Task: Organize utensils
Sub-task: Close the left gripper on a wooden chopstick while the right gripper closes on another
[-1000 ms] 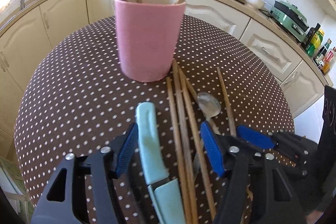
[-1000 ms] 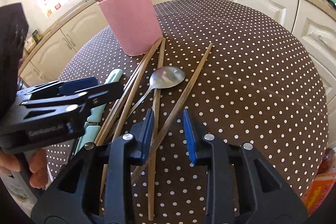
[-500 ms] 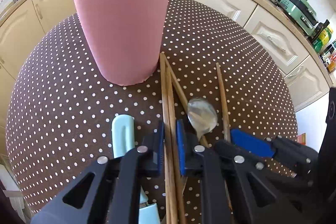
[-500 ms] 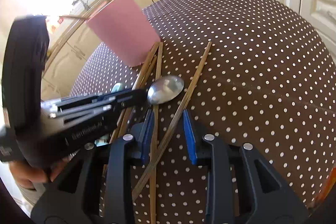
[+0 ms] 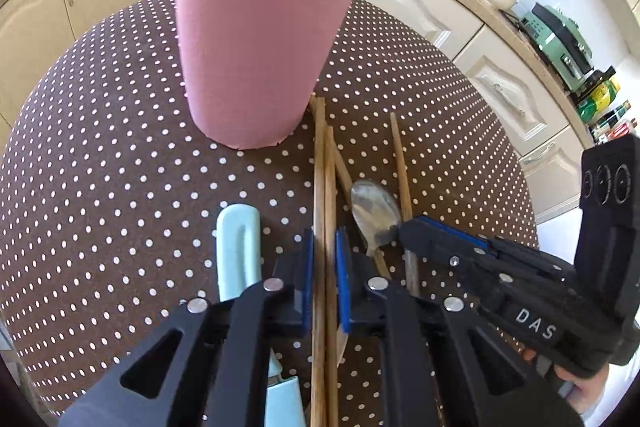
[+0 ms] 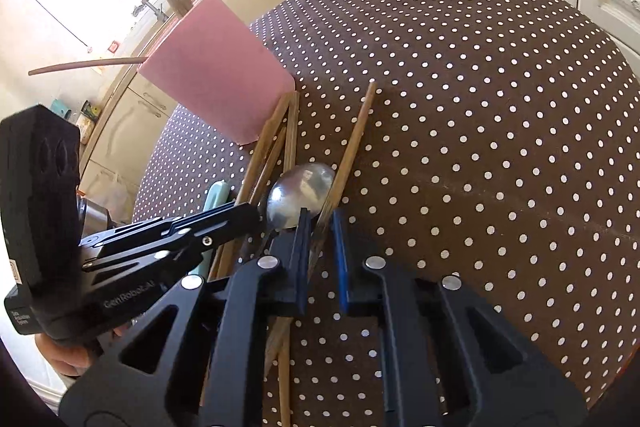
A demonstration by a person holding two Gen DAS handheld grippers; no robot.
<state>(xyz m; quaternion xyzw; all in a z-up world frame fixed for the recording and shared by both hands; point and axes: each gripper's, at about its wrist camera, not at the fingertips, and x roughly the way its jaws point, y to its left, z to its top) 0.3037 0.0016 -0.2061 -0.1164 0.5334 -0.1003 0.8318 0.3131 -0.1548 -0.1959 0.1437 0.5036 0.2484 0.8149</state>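
A pink cup [image 5: 256, 47] with several chopsticks in it stands on the dotted brown table [image 5: 100, 147]. In front of it lie a pair of chopsticks [image 5: 322, 167], a metal spoon [image 5: 374, 211], a single chopstick [image 5: 400, 155] and a pale blue knife [image 5: 238, 247]. My left gripper [image 5: 324, 233] is shut on the pair, with the knife just left of it. My right gripper [image 6: 321, 217] straddles the single chopstick [image 6: 356, 135] beside the spoon bowl [image 6: 302, 193]. Its jaws are closing, and a gap still shows at the right pad. The two grippers nearly touch.
Cream cabinets and a counter ring the table. A green appliance [image 5: 560, 35] and bottles [image 5: 600, 99] stand at the right. The table's rounded edge drops off on the right [image 6: 600, 187]. A third loose chopstick [image 5: 344, 171] lies angled under the pair.
My left gripper shifted right, from straddling the knife to the chopstick pair, and shut on it. The right gripper moved in beside the spoon and its jaws narrowed around the single chopstick.
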